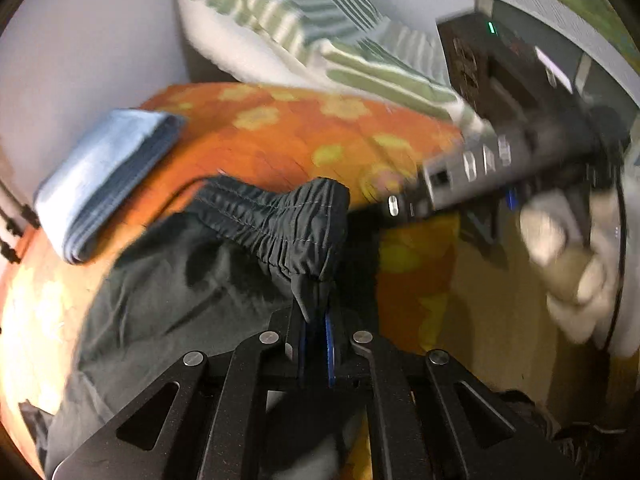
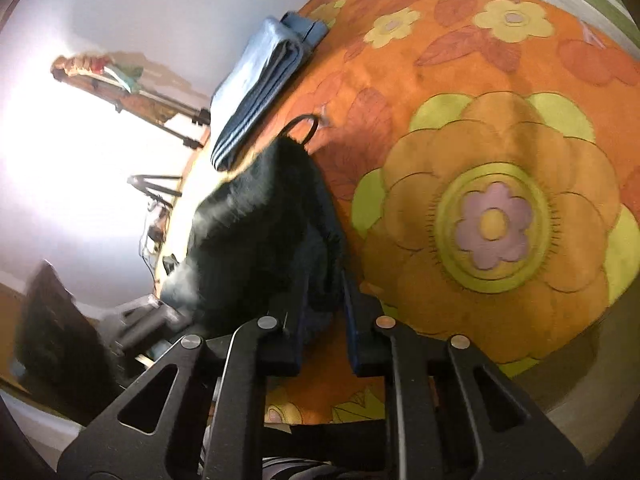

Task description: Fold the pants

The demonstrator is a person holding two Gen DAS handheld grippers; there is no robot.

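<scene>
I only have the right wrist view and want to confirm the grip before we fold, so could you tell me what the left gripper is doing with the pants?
Observer: The left gripper is shut on a pinch of the black pants, just below their gathered elastic waistband.
Operator: Thank you. Can you see my right gripper from there?
Observer: Yes, the left wrist view shows its grey body reaching in from the right, held by a hand in a light glove.
Operator: Is anything behind the bed that I am missing?
Observer: A green-striped pillow lies beyond the orange flowered bedspread.
</scene>
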